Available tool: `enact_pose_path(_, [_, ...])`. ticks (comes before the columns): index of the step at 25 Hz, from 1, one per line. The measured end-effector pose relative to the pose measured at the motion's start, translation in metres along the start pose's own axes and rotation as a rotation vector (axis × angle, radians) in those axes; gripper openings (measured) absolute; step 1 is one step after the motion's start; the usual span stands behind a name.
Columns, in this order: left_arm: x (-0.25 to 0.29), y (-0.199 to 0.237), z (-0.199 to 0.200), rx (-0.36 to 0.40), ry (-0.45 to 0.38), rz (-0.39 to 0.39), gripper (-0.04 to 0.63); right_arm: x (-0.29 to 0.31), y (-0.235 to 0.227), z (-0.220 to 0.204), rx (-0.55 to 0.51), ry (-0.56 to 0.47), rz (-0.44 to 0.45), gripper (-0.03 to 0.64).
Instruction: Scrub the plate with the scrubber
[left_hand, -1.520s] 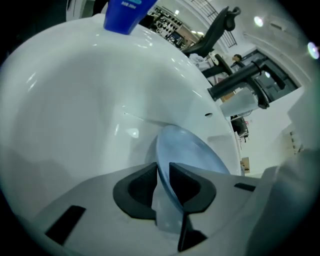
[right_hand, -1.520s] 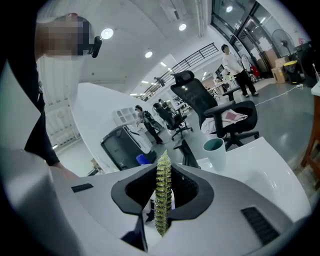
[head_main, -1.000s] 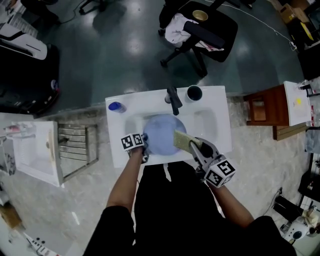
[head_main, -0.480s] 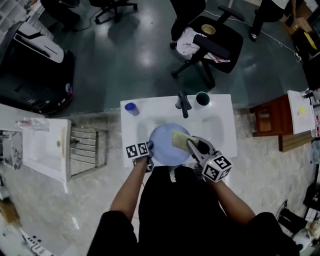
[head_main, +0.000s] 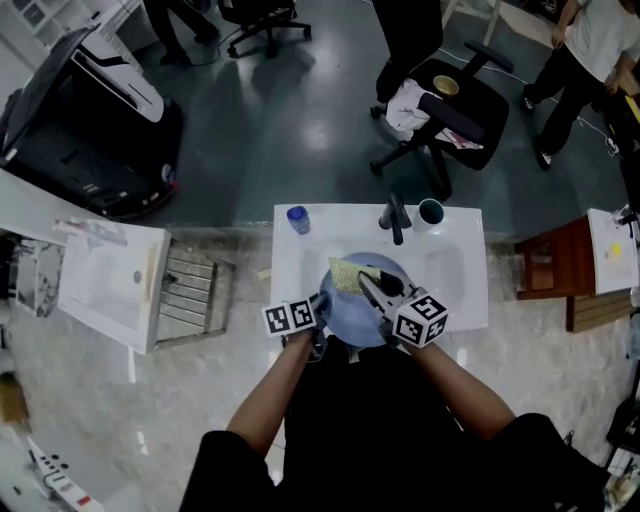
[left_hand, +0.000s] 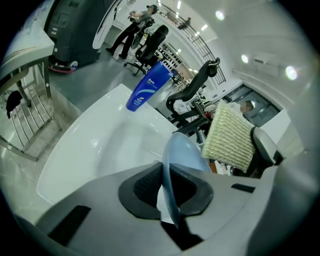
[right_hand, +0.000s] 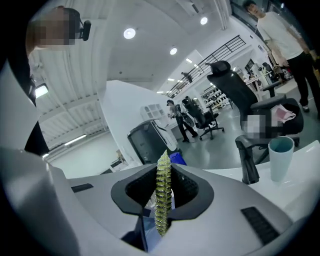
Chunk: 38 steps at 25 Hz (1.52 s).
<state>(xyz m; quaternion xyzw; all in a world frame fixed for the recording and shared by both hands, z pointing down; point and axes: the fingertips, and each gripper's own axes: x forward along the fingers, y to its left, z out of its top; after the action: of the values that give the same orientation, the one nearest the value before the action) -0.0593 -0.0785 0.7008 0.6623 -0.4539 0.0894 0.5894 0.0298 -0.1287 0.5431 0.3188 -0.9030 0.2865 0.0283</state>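
Left claw: I read the left gripper (left_hand: 167, 187) as all but closed, its two pads clamped on the near left rim of the plate (head_main: 350, 318). The rim runs edge-on between the pads.
Right claw: the right gripper (right_hand: 162, 192) is pinched close on the scrubber (head_main: 345, 272), which I see edge-on and upright between its pads.
Plate position: pale blue and round. It is held over the basin of the white sink (head_main: 458, 270), toward the front edge, between the two claws, with the left claw on its left side.
Scrubber position: the yellow-green pad sits over the far left part of the plate's face, ahead of the right claw's jaws. From the head view I cannot confirm whether it is pressed against the plate.
Back ledge: I note a dark faucet (head_main: 396, 217) at the centre, a cup (head_main: 431, 211) just to its right, and a blue bottle (head_main: 298, 219) well to its left.
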Motion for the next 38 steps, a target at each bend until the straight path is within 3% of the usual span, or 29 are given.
enact_pose_path(11, [-0.028,-0.005,0.009,-0.048,-0.067,-0.043,0.017,0.040,0.013,-0.040,-0.076,0.126,0.066,0.071])
enact_pose_path(21, [-0.042,0.016,0.010,-0.057,-0.081,-0.008,0.017,0.059,0.018,-0.075,-0.255,0.411,0.133,0.077])
enact_pose_path(27, [-0.035,0.001,0.004,-0.027,-0.047,-0.046,0.017,0.062,0.005,-0.071,-0.499,0.431,0.067,0.075])
enact_pose_path(38, [-0.014,-0.038,0.002,0.020,0.021,-0.101,0.018,0.047,-0.047,-0.047,-0.696,0.410,-0.160,0.074])
